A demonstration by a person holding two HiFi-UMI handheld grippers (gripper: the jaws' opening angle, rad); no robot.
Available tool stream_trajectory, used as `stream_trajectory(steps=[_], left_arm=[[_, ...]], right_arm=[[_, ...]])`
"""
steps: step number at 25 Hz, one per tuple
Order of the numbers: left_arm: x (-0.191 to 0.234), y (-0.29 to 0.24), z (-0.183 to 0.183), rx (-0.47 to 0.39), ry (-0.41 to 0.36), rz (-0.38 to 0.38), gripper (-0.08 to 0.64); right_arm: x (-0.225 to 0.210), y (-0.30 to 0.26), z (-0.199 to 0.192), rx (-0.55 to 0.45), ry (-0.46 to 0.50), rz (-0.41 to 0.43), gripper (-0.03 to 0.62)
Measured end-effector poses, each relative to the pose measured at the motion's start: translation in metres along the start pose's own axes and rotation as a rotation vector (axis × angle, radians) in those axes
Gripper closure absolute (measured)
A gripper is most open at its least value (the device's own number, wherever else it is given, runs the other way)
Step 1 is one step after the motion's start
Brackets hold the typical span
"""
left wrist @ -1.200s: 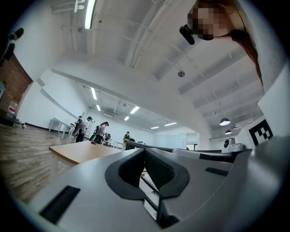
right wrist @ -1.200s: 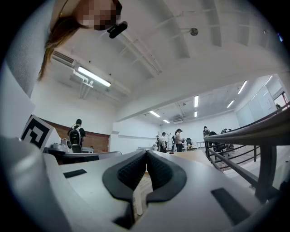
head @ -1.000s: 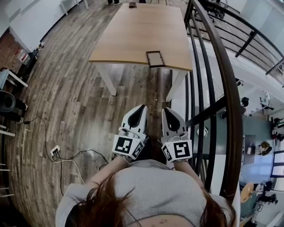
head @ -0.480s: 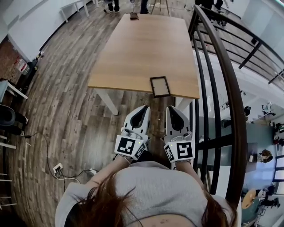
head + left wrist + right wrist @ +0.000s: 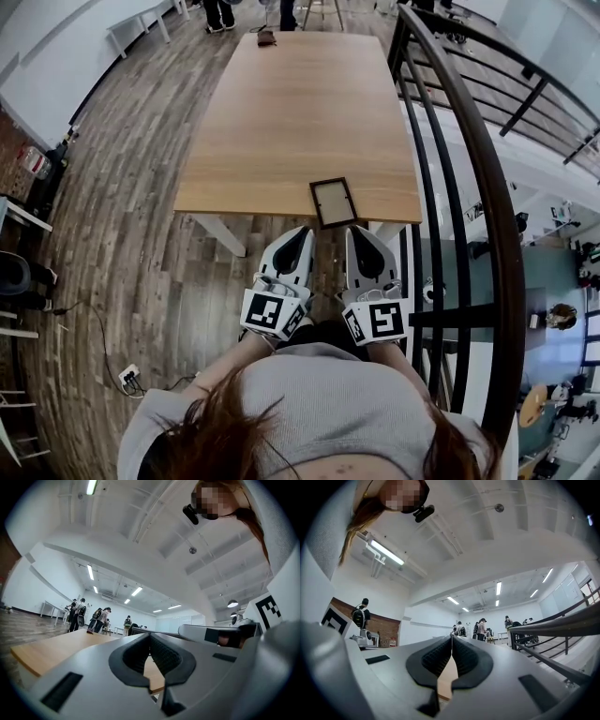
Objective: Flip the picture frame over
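On the table (image 5: 300,112), at its near edge, the picture frame (image 5: 333,202) lies just ahead of left gripper (image 5: 303,231) and right gripper (image 5: 352,232), closer than before; both closed, empty

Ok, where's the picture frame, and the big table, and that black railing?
picture frame (image 5: 333,202), head view, on the pale panel inside its dark border.
table (image 5: 300,103), head view, on the bare wooden top.
railing (image 5: 494,225), head view, on its dark top rail.
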State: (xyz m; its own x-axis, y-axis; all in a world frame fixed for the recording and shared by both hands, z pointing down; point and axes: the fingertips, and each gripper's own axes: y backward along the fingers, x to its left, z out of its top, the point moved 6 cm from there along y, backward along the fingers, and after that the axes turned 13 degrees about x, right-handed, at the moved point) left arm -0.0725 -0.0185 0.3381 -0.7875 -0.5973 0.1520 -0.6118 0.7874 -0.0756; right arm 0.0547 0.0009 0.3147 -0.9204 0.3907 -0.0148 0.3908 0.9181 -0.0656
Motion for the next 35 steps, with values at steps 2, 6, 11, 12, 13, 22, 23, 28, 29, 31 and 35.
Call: stream_trajectory(steps=[2,6,11,12,13,22,23,28,29,31,35], left_arm=[[0.002,-0.006,-0.001,-0.002,0.022,0.01,0.555],[0.0,-0.012,0.007,-0.005,0.035,0.015,0.554],[0.003,-0.023,-0.001,0.008,0.062,0.041,0.555],[0.004,-0.022,-0.006,0.018,0.068,0.047,0.554],[0.005,-0.022,-0.01,0.025,0.072,0.052,0.555],[0.024,-0.013,-0.037,0.093,0.101,0.127,0.555],[0.025,-0.012,-0.04,0.1,0.104,0.132,0.555],[0.028,-0.006,-0.049,0.13,0.111,0.142,0.554],[0.029,-0.005,-0.05,0.137,0.112,0.142,0.555],[0.03,-0.003,-0.053,0.151,0.11,0.142,0.555],[0.033,0.006,-0.061,0.185,0.112,0.151,0.554]], right_arm=[[-0.003,-0.002,-0.002,0.018,0.002,0.009,0.575],[-0.016,-0.004,-0.002,0.035,-0.048,0.028,0.575],[-0.044,-0.014,-0.03,0.055,-0.311,0.071,0.575],[-0.051,-0.016,-0.041,0.067,-0.399,0.077,0.575],[-0.056,-0.018,-0.054,0.083,-0.484,0.082,0.575],[-0.073,-0.052,-0.151,0.267,-0.803,0.053,0.574],[-0.074,-0.055,-0.16,0.262,-0.872,0.047,0.569],[-0.078,-0.074,-0.2,0.197,-1.249,0.075,0.454],[-0.079,-0.079,-0.208,0.191,-1.294,0.071,0.449],[-0.084,-0.086,-0.224,0.191,-1.362,0.046,0.442],[-0.088,-0.094,-0.243,0.188,-1.44,0.009,0.426]])
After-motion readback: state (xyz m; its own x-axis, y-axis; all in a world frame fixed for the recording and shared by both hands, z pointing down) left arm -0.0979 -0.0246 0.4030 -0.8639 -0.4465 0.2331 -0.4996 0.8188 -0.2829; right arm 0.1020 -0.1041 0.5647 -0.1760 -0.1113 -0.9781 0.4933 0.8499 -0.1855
